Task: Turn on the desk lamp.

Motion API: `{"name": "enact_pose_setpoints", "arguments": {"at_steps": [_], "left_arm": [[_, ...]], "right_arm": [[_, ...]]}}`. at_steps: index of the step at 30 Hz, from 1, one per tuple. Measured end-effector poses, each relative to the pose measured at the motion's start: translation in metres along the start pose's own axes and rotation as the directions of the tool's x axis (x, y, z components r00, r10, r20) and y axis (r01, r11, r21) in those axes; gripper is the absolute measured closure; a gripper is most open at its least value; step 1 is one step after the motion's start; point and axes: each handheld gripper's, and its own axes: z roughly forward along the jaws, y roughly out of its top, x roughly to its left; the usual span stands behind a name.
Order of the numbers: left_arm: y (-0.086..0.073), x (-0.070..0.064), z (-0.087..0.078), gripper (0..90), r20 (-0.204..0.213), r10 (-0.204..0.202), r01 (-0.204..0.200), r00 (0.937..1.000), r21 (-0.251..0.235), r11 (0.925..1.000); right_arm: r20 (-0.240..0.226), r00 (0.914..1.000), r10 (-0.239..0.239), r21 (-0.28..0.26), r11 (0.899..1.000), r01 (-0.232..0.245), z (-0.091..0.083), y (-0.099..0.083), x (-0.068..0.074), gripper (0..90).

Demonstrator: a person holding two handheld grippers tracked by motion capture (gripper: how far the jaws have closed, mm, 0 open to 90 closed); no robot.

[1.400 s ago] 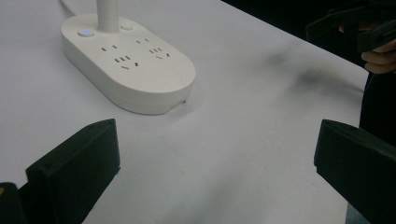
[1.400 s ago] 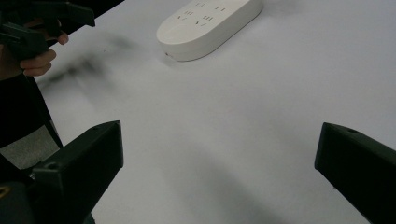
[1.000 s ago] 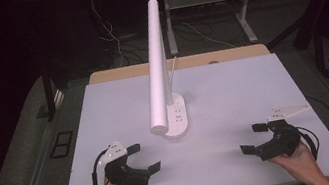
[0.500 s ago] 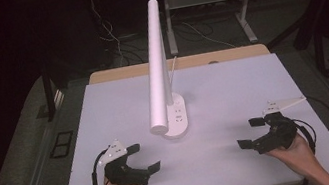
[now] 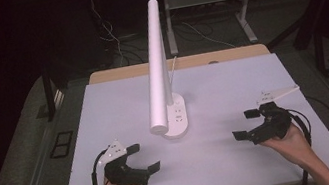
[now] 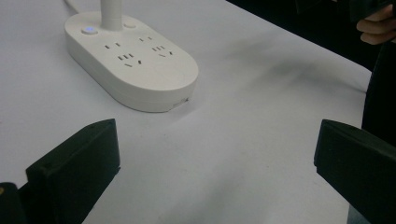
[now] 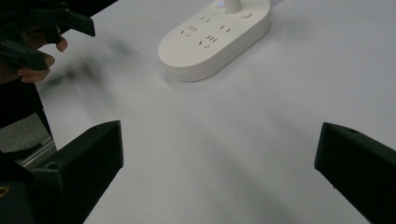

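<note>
A white desk lamp (image 5: 157,68) stands mid-table, its long tube head reaching toward me over an oval base (image 5: 175,117) that carries power sockets. The same base (image 6: 130,58) lies ahead of the left jaws, and the base (image 7: 215,37) lies ahead of the right jaws. My left gripper (image 5: 144,157) rests near the table's front left, open and holding nothing. At the front right, my right gripper (image 5: 246,124) is open and empty too, held just above the table. Both point inward toward the lamp base.
The white table (image 5: 231,81) has bare room on both sides of the lamp. A thin white cord (image 5: 172,67) runs back from the base. Behind the table stand a wooden strip (image 5: 118,73), metal desk legs (image 5: 246,18) and floor cables.
My right gripper has lifted slightly and moved forward and a little left, toward the lamp. The left gripper and the lamp have stayed put.
</note>
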Motion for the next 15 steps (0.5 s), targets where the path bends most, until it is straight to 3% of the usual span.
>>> {"name": "enact_pose_setpoints", "arguments": {"at_steps": [15], "left_arm": [[0.000, 0.000, 0.000, 0.0, -0.002, -0.003, 0.003, 1.0000, -0.001, 1.0000]], "right_arm": [[-0.007, 0.9996, -0.028, 0.009, 1.000, 0.028, 0.013, 0.030, -0.003, 1.0]]}}
